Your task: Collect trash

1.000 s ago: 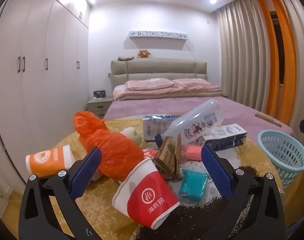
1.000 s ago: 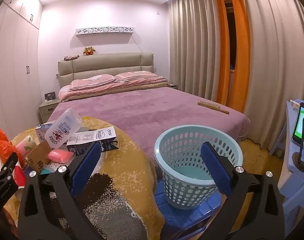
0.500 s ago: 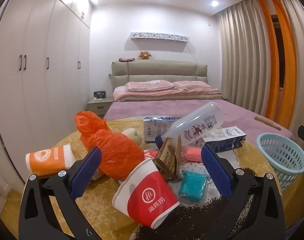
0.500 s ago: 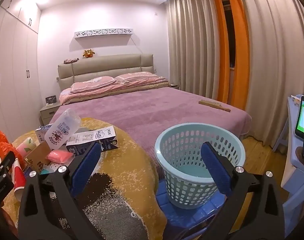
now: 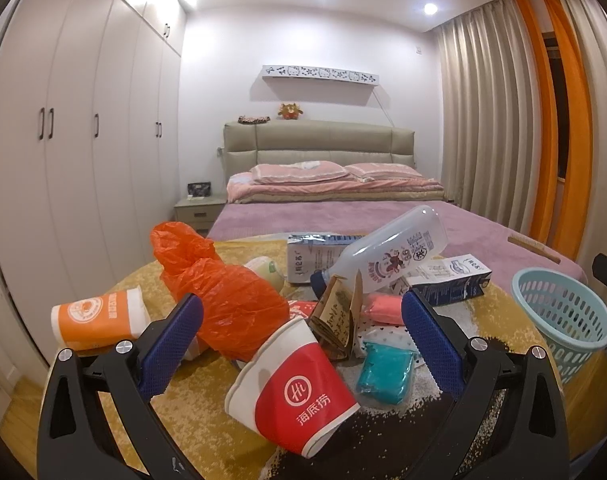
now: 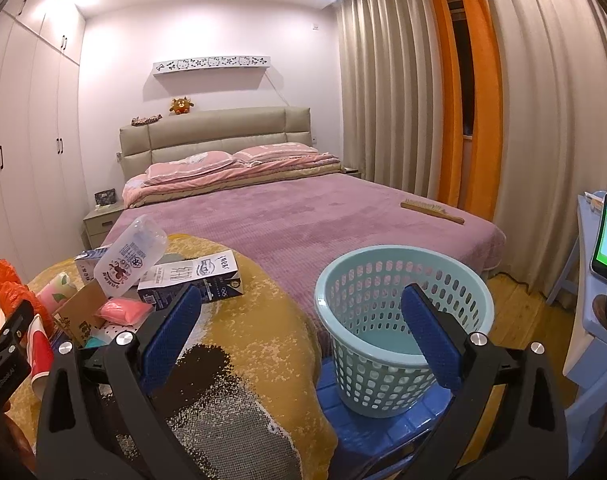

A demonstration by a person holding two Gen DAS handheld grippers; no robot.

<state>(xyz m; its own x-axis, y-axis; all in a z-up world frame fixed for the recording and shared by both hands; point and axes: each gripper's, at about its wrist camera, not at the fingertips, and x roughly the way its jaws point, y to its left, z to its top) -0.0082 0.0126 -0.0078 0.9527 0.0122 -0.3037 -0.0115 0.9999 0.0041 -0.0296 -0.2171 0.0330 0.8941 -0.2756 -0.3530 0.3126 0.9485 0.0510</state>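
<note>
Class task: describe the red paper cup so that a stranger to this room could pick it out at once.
On the yellow-covered table at the foot of the bed, find the trash pile. The red paper cup lies tipped at its near edge, the only one with a white circle logo.

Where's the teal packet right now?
Left wrist view, lower right of the pile: the teal packet lies on the table just right of the red paper cup, below the pink packet.

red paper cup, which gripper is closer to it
Left. The left gripper hangs open right over the red paper cup; the right gripper faces the basket, cup off to its left.
</note>
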